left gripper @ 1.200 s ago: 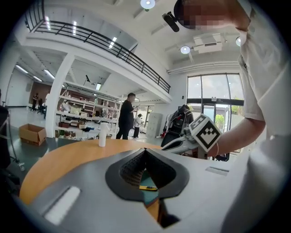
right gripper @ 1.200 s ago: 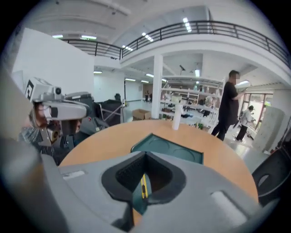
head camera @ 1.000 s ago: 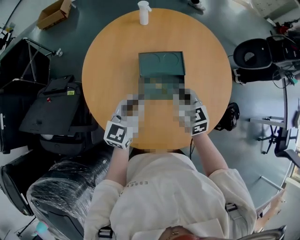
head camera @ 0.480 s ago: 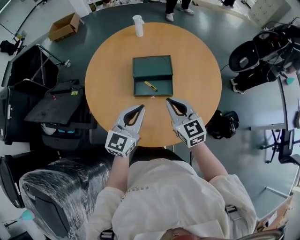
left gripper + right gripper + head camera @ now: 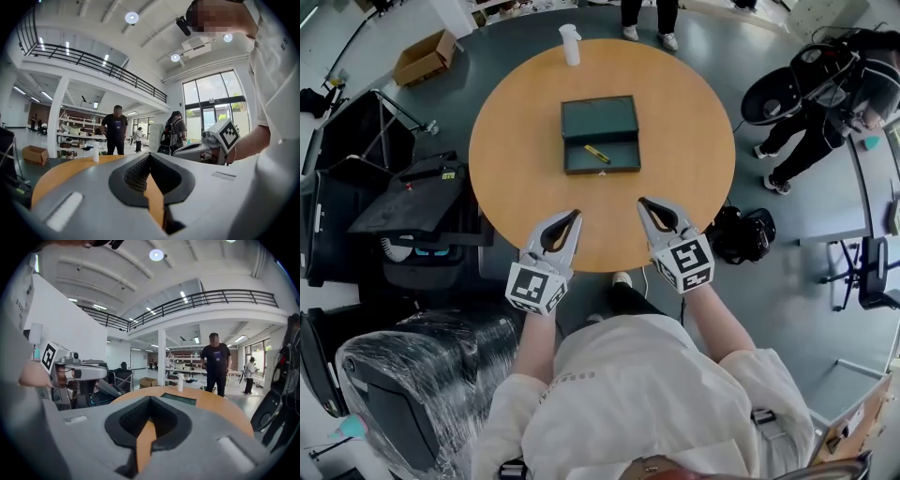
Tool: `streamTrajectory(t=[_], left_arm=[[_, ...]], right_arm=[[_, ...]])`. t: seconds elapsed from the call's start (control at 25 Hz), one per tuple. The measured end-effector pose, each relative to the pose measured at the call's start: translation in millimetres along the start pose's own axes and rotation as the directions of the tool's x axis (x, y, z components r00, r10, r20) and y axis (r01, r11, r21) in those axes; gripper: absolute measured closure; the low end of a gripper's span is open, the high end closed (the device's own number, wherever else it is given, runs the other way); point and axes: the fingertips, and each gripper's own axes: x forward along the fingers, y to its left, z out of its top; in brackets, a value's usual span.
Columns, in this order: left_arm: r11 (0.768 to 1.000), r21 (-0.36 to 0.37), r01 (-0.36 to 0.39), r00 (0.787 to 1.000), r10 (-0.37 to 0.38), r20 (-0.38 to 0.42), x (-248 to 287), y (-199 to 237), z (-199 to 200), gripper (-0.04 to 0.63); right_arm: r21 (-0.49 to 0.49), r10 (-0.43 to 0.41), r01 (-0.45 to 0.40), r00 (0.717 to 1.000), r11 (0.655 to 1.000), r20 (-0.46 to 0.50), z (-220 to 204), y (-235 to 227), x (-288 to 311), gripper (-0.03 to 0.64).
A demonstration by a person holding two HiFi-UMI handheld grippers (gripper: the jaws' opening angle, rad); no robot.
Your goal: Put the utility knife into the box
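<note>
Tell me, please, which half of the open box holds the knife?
The lower half in the head view: the utility knife lies there; the upper half is bare.

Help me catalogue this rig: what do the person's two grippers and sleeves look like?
Both the left gripper and the right gripper are light grey, with tapering jaws around a dark, leaf-shaped opening that has a ribbed black lining. Each carries a white cube printed with black square markers. The person wears cream sleeves.

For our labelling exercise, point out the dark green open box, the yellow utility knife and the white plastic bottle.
dark green open box (image 5: 599,119), head view, on its lid.
yellow utility knife (image 5: 597,154), head view, mid-body.
white plastic bottle (image 5: 570,47), head view, on its body.
</note>
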Motion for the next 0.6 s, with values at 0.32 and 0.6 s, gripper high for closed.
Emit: streamTrajectory(t=[0.32,0.6], left_arm=[[0.999,0.001,0.035,0.999,-0.035,0.018,-78,-29,-1,0.578],[0.997,-0.005,0.078,0.997,-0.078,0.023,-135,-59,-11,0.578]], right_arm=[[0.013,-0.061,0.061,0.998,0.998,0.014,-1,65,-42,0.624],[0.034,-0.1,0.099,0.995,0.994,0.015,-12,119,-81,0.624]])
